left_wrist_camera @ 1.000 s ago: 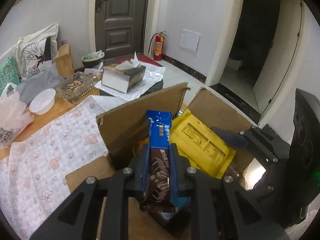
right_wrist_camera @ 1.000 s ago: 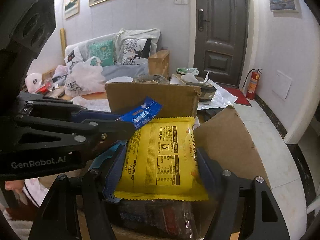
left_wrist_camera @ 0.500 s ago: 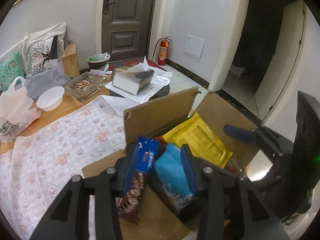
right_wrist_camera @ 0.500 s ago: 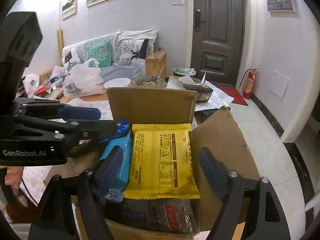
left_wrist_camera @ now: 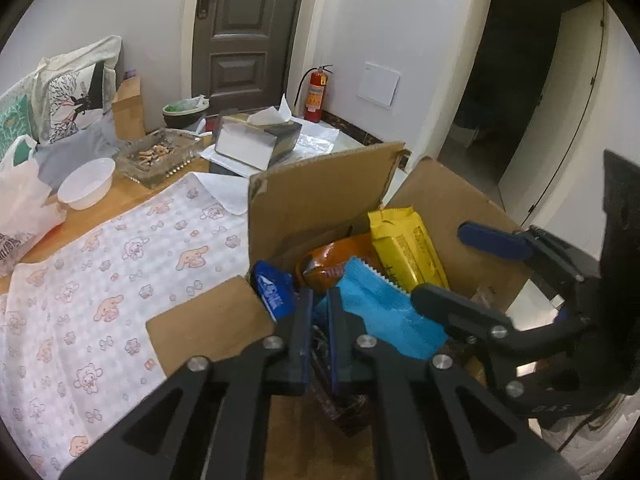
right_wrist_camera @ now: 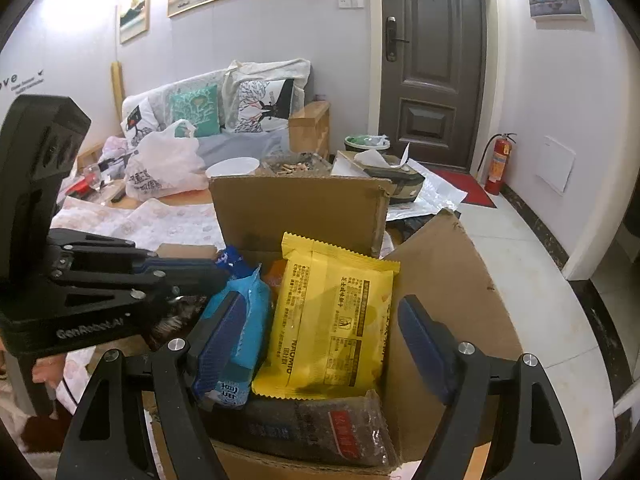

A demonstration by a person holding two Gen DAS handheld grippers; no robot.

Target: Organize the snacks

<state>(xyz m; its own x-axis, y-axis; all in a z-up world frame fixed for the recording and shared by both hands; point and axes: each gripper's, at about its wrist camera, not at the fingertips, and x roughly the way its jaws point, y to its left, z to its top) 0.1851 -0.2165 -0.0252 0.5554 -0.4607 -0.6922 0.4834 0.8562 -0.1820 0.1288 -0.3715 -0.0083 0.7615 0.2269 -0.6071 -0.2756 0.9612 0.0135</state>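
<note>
A: Snacks sit in the box (right_wrist_camera: 432,272) on the bench (left_wrist_camera: 100,280): yellow pack (right_wrist_camera: 332,320), blue pack (right_wrist_camera: 244,320), dark bar (left_wrist_camera: 276,292).

B: And the tools?

A: Left tool (left_wrist_camera: 318,308) is clenched, empty, beside the bar, over the blue pack. Right tool (right_wrist_camera: 320,340) stands released, straddling the yellow pack without pressing it.
</note>
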